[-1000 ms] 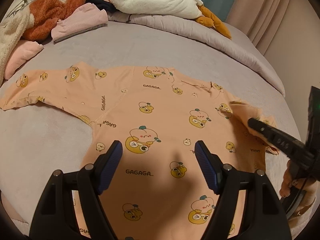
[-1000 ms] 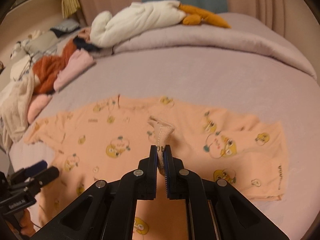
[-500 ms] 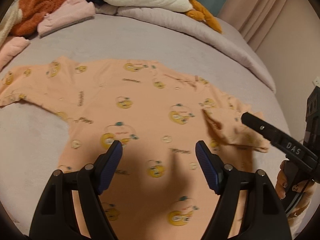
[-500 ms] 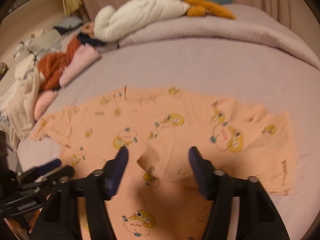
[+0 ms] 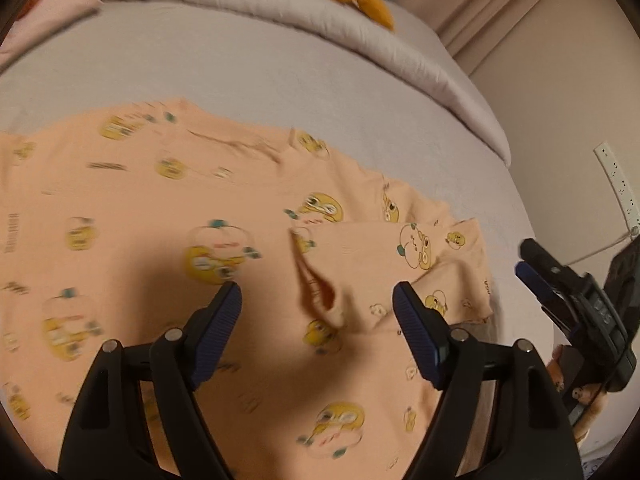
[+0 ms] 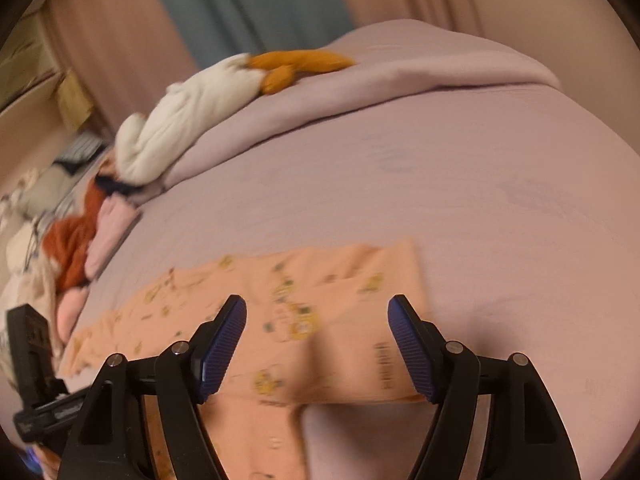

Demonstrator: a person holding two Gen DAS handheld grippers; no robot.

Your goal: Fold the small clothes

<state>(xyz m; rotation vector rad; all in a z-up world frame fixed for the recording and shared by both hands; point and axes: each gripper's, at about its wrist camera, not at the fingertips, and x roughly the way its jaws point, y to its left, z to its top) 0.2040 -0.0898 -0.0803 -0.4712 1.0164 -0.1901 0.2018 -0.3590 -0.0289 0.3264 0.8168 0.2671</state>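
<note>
A peach long-sleeved shirt (image 5: 168, 208) printed with yellow cartoon faces lies flat on the grey bed; it also shows in the right wrist view (image 6: 320, 312). Its right sleeve (image 5: 404, 256) lies folded inward over the body, with the cuff (image 5: 320, 300) curled up. My left gripper (image 5: 318, 312) is open and empty, hovering just above the cuff. My right gripper (image 6: 318, 344) is open and empty above the folded sleeve; it also shows in the left wrist view (image 5: 532, 268) at the right, off the shirt's edge.
A rolled grey duvet (image 5: 320, 28) with a white and orange plush toy (image 6: 224, 92) lies along the far side. A pile of clothes (image 6: 80, 236) sits at the far left. A wall with a power strip (image 5: 618, 184) is right of the bed.
My right gripper opened, let go of the sleeve cuff and pulled back to the right. The sleeve now lies folded on the shirt. My left gripper moved right toward the cuff.
</note>
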